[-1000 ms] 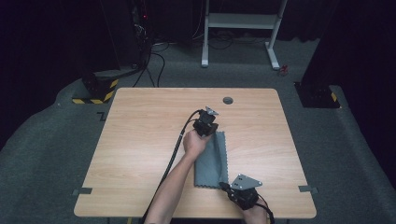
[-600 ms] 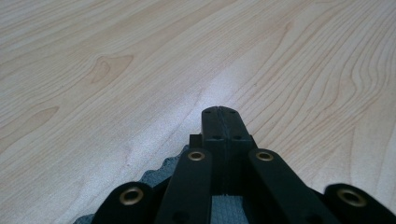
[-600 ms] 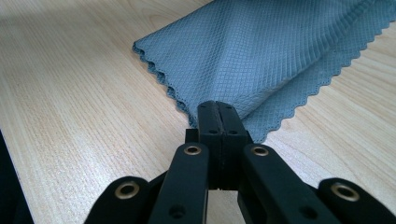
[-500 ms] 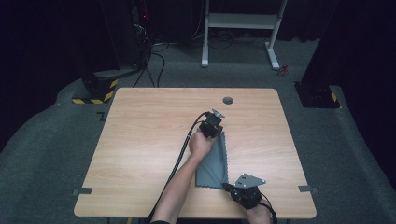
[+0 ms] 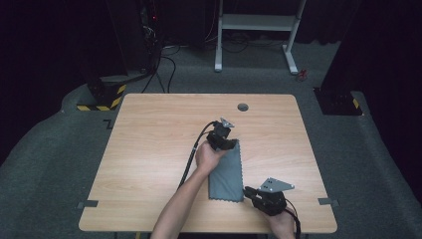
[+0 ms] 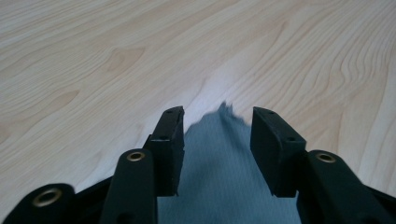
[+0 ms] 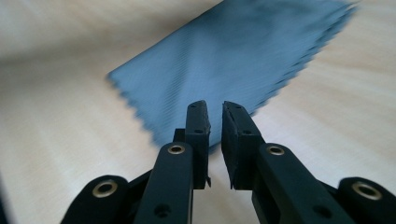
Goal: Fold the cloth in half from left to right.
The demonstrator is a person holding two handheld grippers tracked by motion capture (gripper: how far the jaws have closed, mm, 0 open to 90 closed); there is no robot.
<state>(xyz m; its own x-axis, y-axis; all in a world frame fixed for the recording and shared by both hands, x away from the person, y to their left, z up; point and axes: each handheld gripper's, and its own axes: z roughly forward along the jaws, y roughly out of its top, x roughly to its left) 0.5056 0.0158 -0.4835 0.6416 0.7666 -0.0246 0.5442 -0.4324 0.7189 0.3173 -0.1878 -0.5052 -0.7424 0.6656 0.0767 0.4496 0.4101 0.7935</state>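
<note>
A grey cloth (image 5: pixel 226 174) with zigzag edges lies flat on the wooden table (image 5: pixel 149 149), right of centre. My left gripper (image 5: pixel 226 143) sits at the cloth's far end, held by a hand. In the left gripper view its jaws (image 6: pixel 217 116) have just been opening and stand apart, with the cloth (image 6: pixel 224 177) lying loose on the table between them. My right gripper (image 5: pixel 247 191) is at the cloth's near right corner. Its jaws (image 7: pixel 215 109) have also just been opening and show a narrow gap with nothing in it, the cloth (image 7: pixel 233 60) just beyond them.
A round cable hole (image 5: pixel 243 107) is in the table near its far edge. The left gripper's black cable (image 5: pixel 191 154) runs back along the forearm. Behind the table stand a white desk frame (image 5: pixel 259 22) and a yellow-black striped base (image 5: pixel 102 97).
Both grippers went from shut to open. The cloth's far end settled flat on the table. The right gripper drew back a little to the right, away from the cloth's corner.
</note>
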